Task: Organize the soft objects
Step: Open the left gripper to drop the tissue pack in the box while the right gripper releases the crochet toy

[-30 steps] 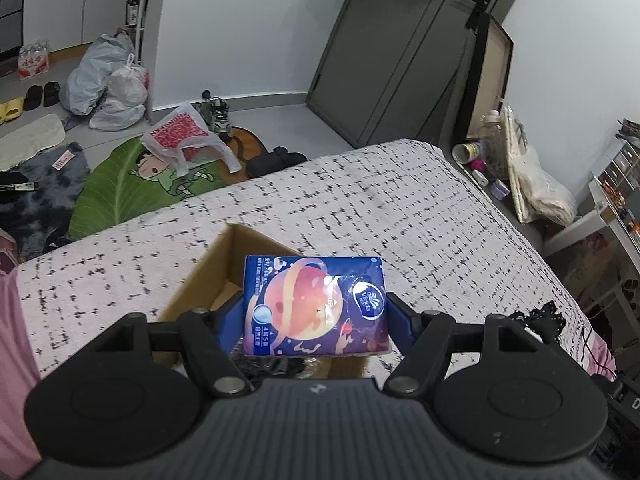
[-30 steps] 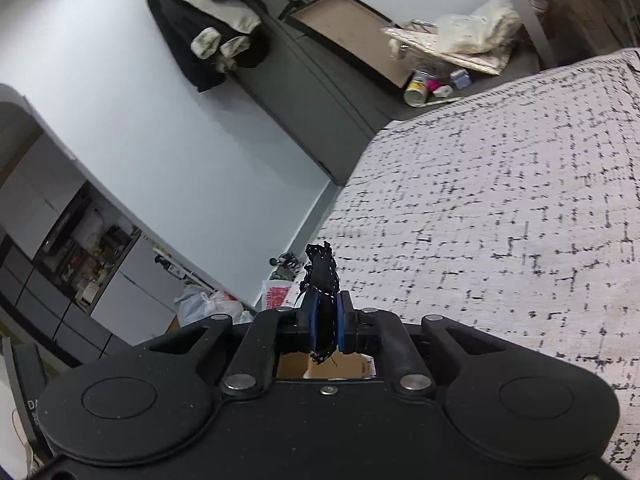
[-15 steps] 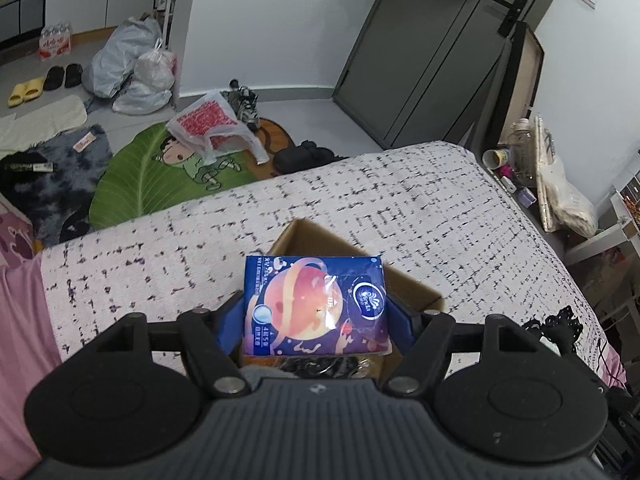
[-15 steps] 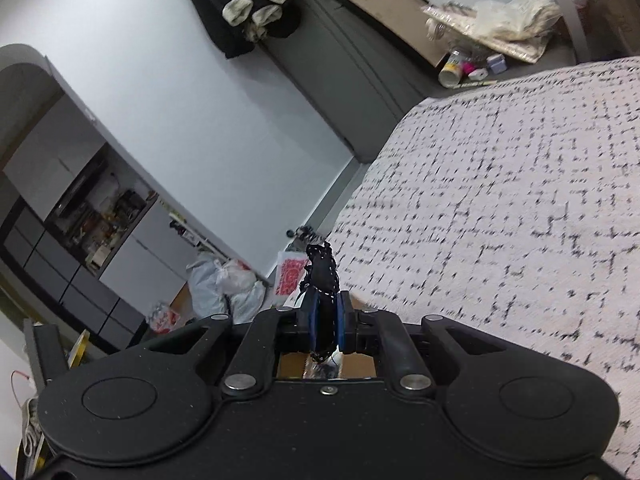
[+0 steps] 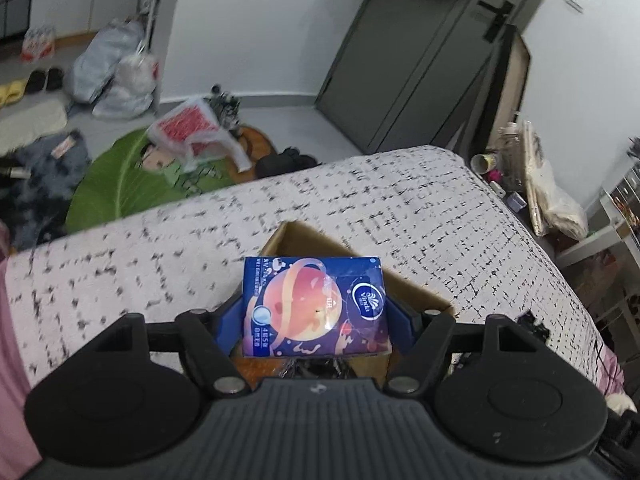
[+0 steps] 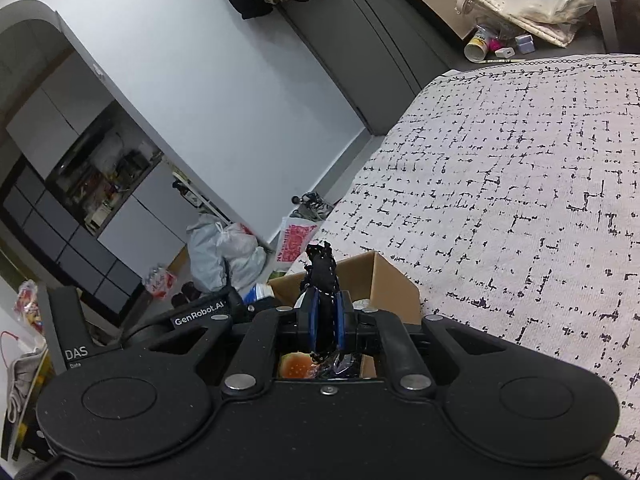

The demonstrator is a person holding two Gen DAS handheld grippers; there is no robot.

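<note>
Left gripper [image 5: 316,312] has carried the blue tissue pack [image 5: 315,306], pinched across its sides, down over the cardboard box [image 5: 404,292] mid-bed, right gripper [image 6: 326,322] swung in clamping black lace fabric [image 6: 322,276]; both look ready to drop.

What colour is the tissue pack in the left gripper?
The tissue pack is dark blue with an orange-pink planet, clearest in the left wrist view.

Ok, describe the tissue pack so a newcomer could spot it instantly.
Find the bed with the white, black-flecked cover, then the open cardboard box sitting on it. Over that box, clamped in the left gripper, is the tissue pack: glossy blue, printed with an orange ringed planet.
</note>
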